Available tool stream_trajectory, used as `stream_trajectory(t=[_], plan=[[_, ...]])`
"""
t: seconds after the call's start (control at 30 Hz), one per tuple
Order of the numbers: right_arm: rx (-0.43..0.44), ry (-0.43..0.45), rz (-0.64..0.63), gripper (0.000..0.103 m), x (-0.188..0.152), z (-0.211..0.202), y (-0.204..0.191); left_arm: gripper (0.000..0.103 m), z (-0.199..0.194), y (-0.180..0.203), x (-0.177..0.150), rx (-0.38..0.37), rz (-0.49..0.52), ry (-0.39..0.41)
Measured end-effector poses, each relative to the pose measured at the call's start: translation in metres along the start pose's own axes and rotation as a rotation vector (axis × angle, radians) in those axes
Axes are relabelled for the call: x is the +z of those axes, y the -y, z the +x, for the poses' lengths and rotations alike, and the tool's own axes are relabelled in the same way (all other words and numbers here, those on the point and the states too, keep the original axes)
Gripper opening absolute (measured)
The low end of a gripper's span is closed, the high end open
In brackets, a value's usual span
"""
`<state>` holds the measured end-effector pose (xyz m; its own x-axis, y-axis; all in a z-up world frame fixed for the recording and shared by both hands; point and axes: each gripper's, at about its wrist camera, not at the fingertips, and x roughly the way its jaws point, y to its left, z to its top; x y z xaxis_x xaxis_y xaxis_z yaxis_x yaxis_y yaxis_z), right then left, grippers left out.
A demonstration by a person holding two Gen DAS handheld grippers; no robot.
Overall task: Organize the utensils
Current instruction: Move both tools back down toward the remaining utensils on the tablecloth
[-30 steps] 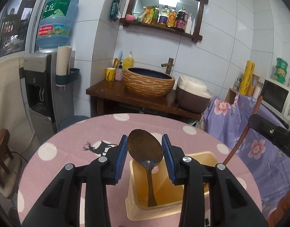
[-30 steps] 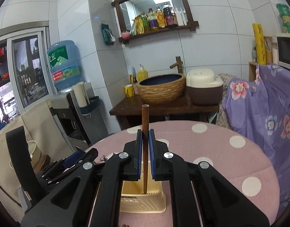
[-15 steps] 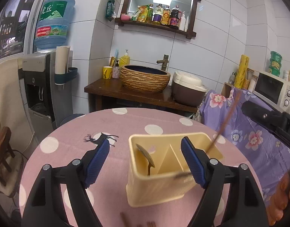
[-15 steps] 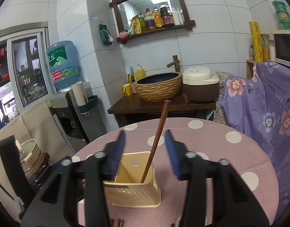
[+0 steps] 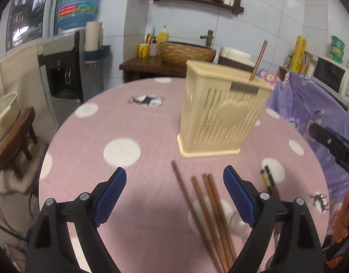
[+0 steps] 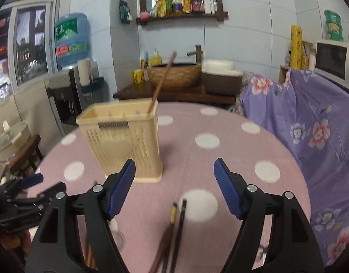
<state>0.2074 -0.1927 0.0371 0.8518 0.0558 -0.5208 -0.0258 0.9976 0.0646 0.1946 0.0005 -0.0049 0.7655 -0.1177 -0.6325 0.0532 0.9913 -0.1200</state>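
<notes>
A cream plastic utensil holder (image 5: 222, 111) stands on the pink polka-dot table (image 5: 119, 122); it also shows in the right wrist view (image 6: 124, 141). One brown chopstick (image 5: 258, 61) leans out of its right corner, also seen in the right wrist view (image 6: 161, 82). Several brown chopsticks (image 5: 206, 209) lie on the table between the fingers of my left gripper (image 5: 174, 195), which is open and empty. My right gripper (image 6: 174, 186) is open and empty above a dark chopstick pair (image 6: 174, 232). That pair also shows in the left wrist view (image 5: 268, 179).
A purple floral cloth (image 6: 311, 122) covers furniture right of the table. A wooden sink stand with a woven basin (image 6: 174, 77) is behind. A water dispenser (image 5: 67, 63) stands at the back left. A small white object (image 5: 238, 223) lies by the chopsticks.
Both grippers opened, let go of the spoon and the chopstick into the holder, and pulled back and down toward the near table, where the loose chopsticks lie.
</notes>
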Motion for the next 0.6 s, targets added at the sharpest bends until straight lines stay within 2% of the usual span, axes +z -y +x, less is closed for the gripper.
stream_trajectory(t=[0.13, 0.33, 0.6], plan=[[-0.004, -0.091, 0.016, 0.072, -0.035, 0.006, 0.008, 0.085, 0.003, -0.007, -0.024, 0.022, -0.014, -0.043], [-0.046, -0.170, 0.039, 0.072, -0.072, 0.009, 0.022, 0.076, -0.002, -0.015, -0.046, 0.035, -0.032, -0.076], [-0.054, -0.258, 0.048, 0.070, -0.098, 0.015, 0.029, 0.063, 0.006, -0.013, -0.060, 0.014, -0.037, -0.136]])
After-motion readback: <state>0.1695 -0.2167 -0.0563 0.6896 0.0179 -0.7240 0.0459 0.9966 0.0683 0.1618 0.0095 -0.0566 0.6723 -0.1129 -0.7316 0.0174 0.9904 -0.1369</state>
